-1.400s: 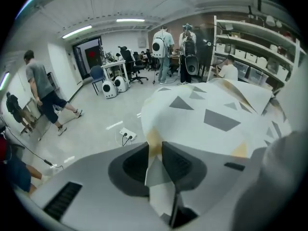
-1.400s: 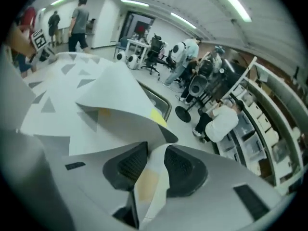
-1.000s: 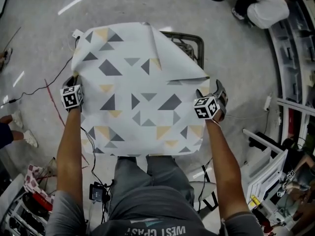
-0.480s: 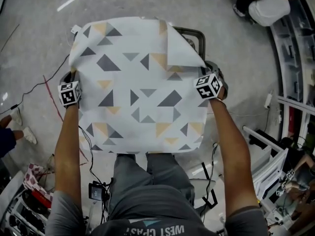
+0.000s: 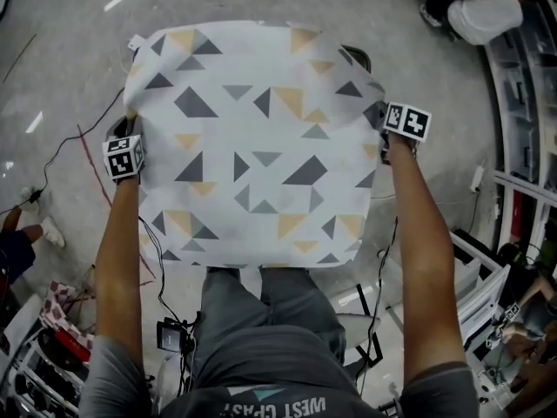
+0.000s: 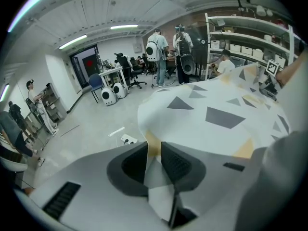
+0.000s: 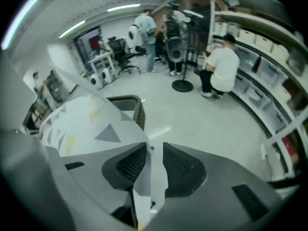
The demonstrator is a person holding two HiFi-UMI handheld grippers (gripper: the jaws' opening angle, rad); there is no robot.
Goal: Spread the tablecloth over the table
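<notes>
A white tablecloth [image 5: 252, 146] with grey and yellow triangles is stretched flat between my two grippers and hides nearly all of the table. My left gripper [image 5: 123, 133] is at its left edge, shut on the cloth [image 6: 202, 114], and a fold of fabric sits between its pads [image 6: 178, 165]. At the right edge my right gripper [image 5: 383, 122] is shut on the cloth [image 7: 91, 124]; a strip of it runs down between the fingers [image 7: 180, 167]. A bit of the table's dark frame [image 7: 129, 100] shows past the cloth's far right corner.
A person in a white shirt [image 5: 477, 11] crouches by the shelves [image 5: 522, 77] at the far right. Cables [image 5: 83, 146] trail over the floor on the left. More people, chairs and a round-based stand [image 7: 182, 85] are farther off.
My right gripper closed on the folded-over far right corner and swung outward to the right and away, unfolding it so the cloth lies flat. The left gripper held still.
</notes>
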